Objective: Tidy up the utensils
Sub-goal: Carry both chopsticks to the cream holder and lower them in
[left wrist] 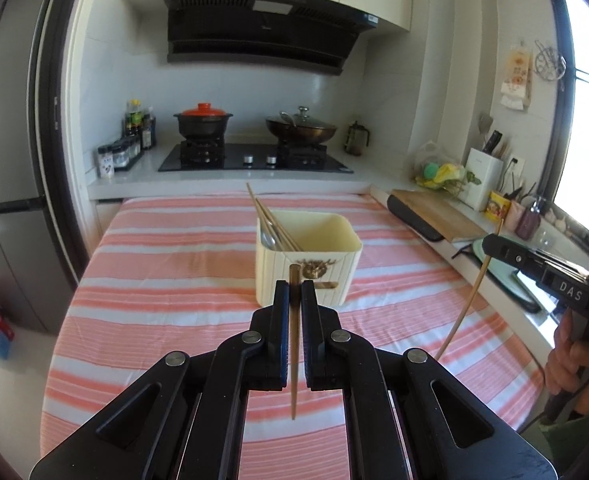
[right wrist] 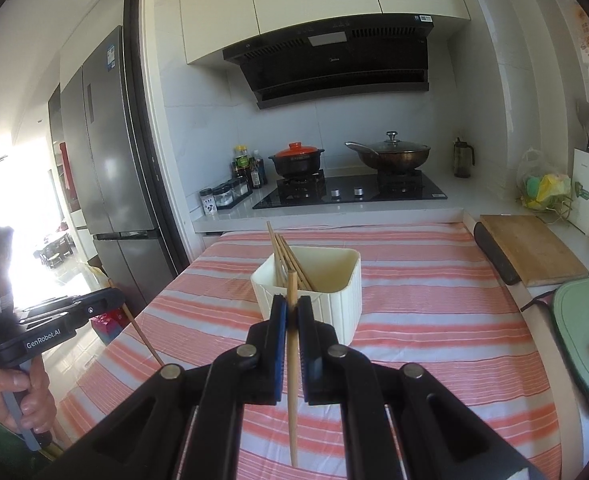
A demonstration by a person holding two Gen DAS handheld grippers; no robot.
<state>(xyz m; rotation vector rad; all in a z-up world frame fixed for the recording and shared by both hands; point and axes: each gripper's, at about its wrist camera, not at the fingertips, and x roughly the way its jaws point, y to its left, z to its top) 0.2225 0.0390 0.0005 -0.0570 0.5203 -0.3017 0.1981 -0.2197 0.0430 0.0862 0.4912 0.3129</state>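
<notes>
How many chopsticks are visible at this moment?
5, possibly more hidden: three lean in the cream holder; one chopstick is in the left gripper, another in the right gripper.

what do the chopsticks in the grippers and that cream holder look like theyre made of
The chopstick in the left gripper and the chopstick in the right gripper: likely bamboo or wood, matte tan with a faint grain. The holder: probably plastic, smooth cream ribbed walls with a slight sheen.

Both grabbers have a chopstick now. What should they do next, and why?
Probably lift the left gripper and its chopstick over the holder, because it is clamped upright just short of the rim. Other chopsticks already lean inside, and the right gripper holds another.
</notes>
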